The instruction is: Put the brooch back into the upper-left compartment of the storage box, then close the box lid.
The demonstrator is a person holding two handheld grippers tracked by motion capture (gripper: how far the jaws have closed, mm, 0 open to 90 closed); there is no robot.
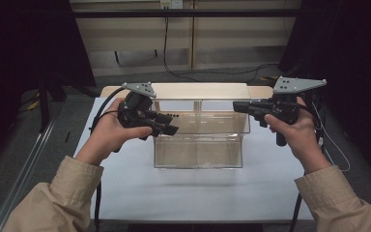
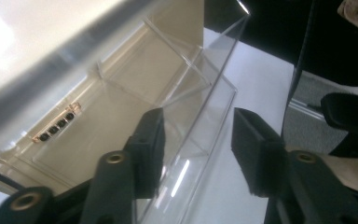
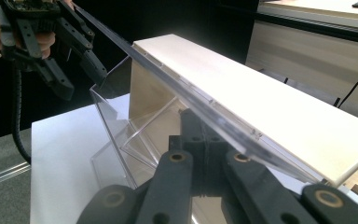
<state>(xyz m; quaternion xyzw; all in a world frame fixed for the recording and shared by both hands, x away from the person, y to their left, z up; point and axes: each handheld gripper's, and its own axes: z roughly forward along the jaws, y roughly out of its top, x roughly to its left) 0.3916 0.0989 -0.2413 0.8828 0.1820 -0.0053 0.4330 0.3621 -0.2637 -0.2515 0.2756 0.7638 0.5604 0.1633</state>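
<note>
Two hand-held grippers I see at the clear box [image 1: 198,140] on the desk [image 1: 125,183]: left hand-held gripper [image 1: 166,126] released beside its left wall, right hand-held gripper [image 1: 239,107] clenched on its lid [image 3: 205,109].

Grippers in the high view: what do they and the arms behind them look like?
Both the left gripper and right gripper are black, each topped by a grey three-cornered plate with small holes. A black cable trails from the left one. The person wears beige sleeves.
</note>
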